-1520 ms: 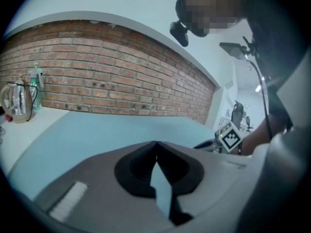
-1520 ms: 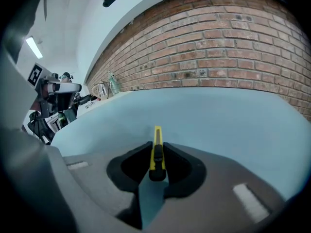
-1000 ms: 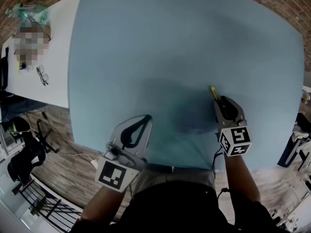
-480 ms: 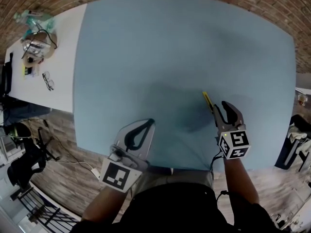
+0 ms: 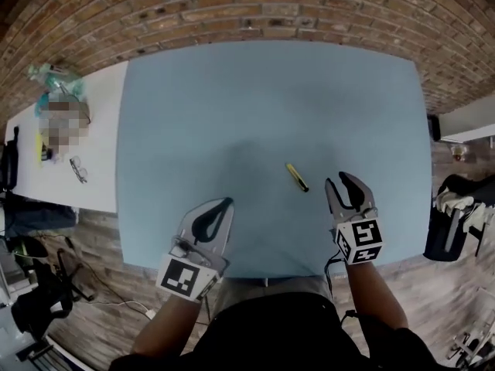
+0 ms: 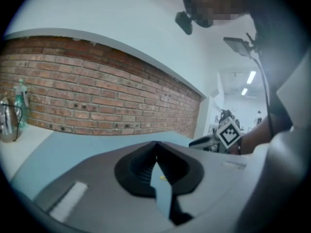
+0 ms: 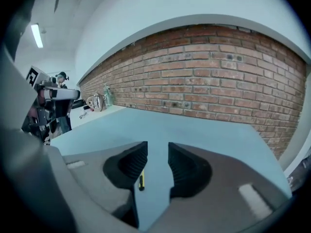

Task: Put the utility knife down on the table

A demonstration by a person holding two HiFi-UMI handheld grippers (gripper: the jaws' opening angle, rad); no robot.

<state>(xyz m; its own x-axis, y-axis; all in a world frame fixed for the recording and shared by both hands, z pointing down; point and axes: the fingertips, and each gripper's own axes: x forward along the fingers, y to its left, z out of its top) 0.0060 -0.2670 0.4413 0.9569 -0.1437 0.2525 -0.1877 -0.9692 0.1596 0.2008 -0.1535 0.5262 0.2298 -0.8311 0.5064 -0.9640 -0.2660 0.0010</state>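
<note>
The right gripper (image 5: pixel 337 179) is hovering above the near edge of the blue table (image 5: pixel 232 91), at about 5 o'clock in the head view. Its jaws have just been opening and are now standing wide apart, with nothing between them. In the right gripper view, only bare tabletop is showing through the gap of this gripper (image 7: pixel 158 147).

The utility knife (image 5: pixel 297 177) is lying flat on the table, free of both grippers, just off the right gripper's tips at 9 o'clock. Its yellow body is running from 11 o'clock to 5 o'clock. In the right gripper view the utility knife (image 7: pixel 141 180) is peeking out beside the left-hand jaw, down on the surface.

The left gripper (image 5: pixel 228 201) is waiting at 7 o'clock over the same near edge, well apart from the knife, which is sitting at its 2 o'clock. In its own view the left gripper (image 6: pixel 155 144) is keeping its jaw tips pressed together on nothing.

A brick wall (image 5: pixel 232 14) is bordering the table at 12 o'clock.
</note>
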